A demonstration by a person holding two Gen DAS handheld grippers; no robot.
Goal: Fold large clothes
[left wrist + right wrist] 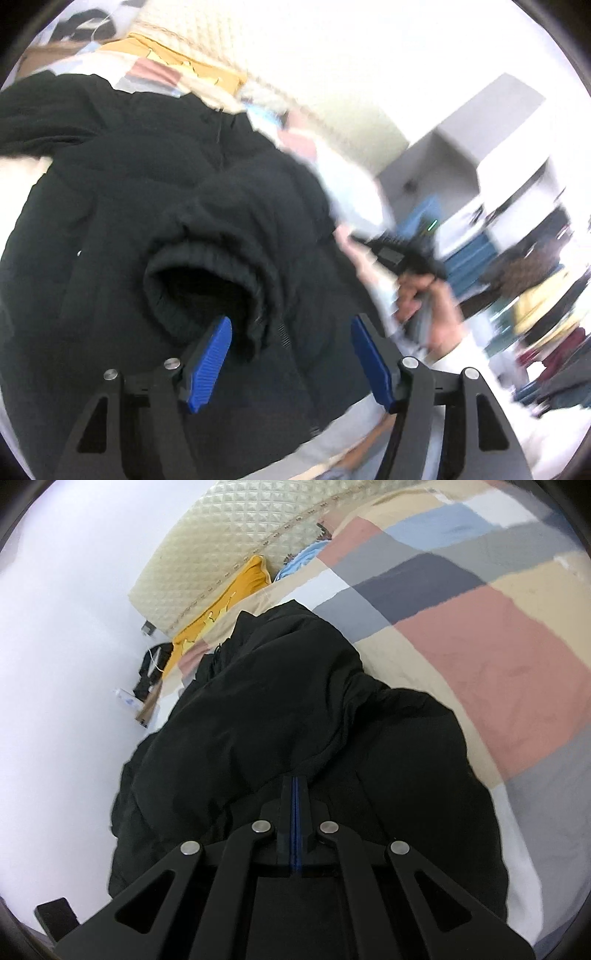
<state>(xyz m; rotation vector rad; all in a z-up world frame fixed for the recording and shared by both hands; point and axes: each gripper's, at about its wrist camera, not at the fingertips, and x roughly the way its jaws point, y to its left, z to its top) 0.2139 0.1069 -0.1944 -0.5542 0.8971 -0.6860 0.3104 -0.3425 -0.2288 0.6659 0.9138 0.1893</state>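
A large black jacket (295,709) is seen lying crumpled on a bed covered by a checked quilt (480,635) of pink, beige, grey and blue squares. In the left wrist view the left gripper (290,332) is held over the jacket (147,192) with its jaws released and set wide apart; its blue pads (210,365) are seen, the left one just beside the ribbed cuff (199,273) of a sleeve, whose dark opening faces the camera. Nothing is gripped between them. To the right, blurred, the person's right hand (424,295) is seen around the handle of the other tool.

In the right wrist view the right gripper (294,786) is shown with its jaws clenched, only a thin blue line being left between them. The tips are pressed against a fold of the jacket; whether cloth is pinched cannot be told. At the far end of the bed a cream quilted headboard (229,546) is seen, with a yellow cloth (236,590) lying near it, left of the quilt.
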